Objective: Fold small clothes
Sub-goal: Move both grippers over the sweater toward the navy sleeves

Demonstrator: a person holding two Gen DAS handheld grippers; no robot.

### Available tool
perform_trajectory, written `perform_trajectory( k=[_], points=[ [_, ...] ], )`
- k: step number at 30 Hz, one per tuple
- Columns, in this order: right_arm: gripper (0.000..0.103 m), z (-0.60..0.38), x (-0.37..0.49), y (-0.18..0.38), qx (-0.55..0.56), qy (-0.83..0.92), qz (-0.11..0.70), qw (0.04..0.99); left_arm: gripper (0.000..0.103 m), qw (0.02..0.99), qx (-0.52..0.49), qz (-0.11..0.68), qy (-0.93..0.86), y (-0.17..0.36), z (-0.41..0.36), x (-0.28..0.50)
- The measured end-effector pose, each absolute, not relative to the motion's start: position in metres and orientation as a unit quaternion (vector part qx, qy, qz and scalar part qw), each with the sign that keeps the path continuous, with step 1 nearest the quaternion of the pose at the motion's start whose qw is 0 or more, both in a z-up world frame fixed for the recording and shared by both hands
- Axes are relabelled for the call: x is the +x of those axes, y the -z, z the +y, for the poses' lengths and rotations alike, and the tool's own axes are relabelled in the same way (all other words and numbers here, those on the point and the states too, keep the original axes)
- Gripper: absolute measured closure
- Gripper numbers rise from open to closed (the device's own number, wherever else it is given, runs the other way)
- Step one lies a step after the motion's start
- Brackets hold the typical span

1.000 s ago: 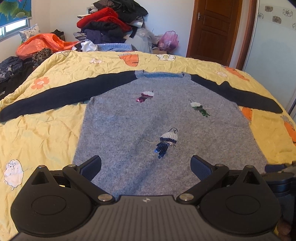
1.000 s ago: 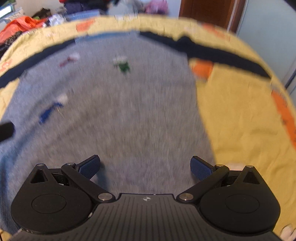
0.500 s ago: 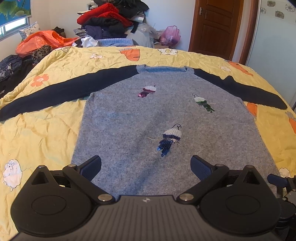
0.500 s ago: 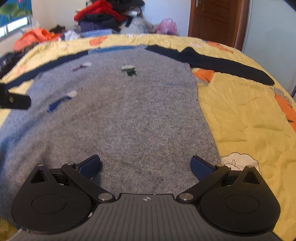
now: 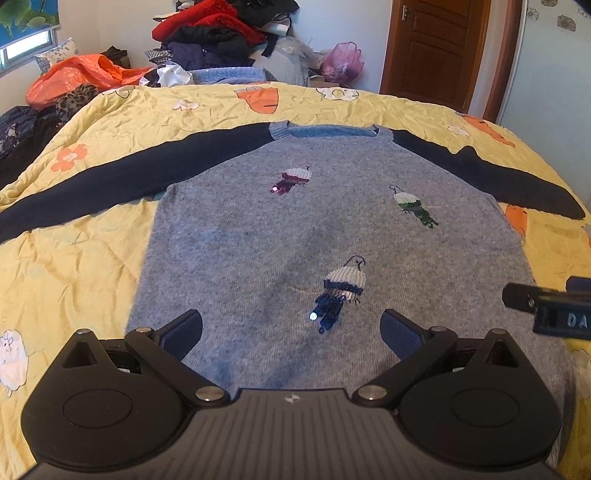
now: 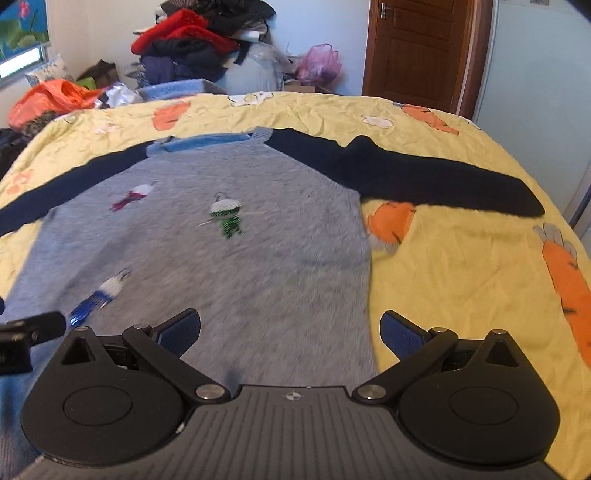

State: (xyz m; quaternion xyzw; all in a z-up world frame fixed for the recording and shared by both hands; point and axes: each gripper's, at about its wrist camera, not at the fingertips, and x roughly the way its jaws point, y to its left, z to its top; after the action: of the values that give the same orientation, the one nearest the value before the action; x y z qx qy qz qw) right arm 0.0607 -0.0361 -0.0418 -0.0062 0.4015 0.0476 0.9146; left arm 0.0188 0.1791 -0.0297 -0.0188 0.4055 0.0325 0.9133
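Sweater (image 5: 332, 236) lies flat, front up, across the middle of the bed (image 5: 74, 258), hem at the near edge, collar (image 5: 325, 131) toward the far edge. Both dark sleeves are spread straight out: left sleeve (image 5: 110, 184) runs to the left edge, right sleeve (image 6: 424, 177) toward the right edge. We read that layout as prep, since a spread garment gives clean fold lines and free cuffs.

Our left gripper (image 5: 291, 332) hangs over the hem area, jaws wide apart, nothing between them. Our right gripper (image 6: 290, 332) sits over the sweater's right side seam near the hem, also spread wide and empty. Its view is a bit blurred, so contact with the knit can't be confirmed in either view.

No fold is made yet, so we judge the task to be at its start. Likely first grab is a side or a sleeve, folded in over the grey body. The knit looks soft, so a shallow pinch may take only the top layer.

Clothes pile (image 5: 221, 33) beyond the far edge is clear of the work.
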Motion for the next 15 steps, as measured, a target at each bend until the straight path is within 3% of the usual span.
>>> perform_trajectory(
  k=[15],
  points=[
    [0.000, -0.042, 0.105, 0.045, 0.002, -0.036, 0.412, 0.910, 0.000, 0.909, -0.021, 0.416, -0.025, 0.037, 0.173, 0.061]
  ],
)
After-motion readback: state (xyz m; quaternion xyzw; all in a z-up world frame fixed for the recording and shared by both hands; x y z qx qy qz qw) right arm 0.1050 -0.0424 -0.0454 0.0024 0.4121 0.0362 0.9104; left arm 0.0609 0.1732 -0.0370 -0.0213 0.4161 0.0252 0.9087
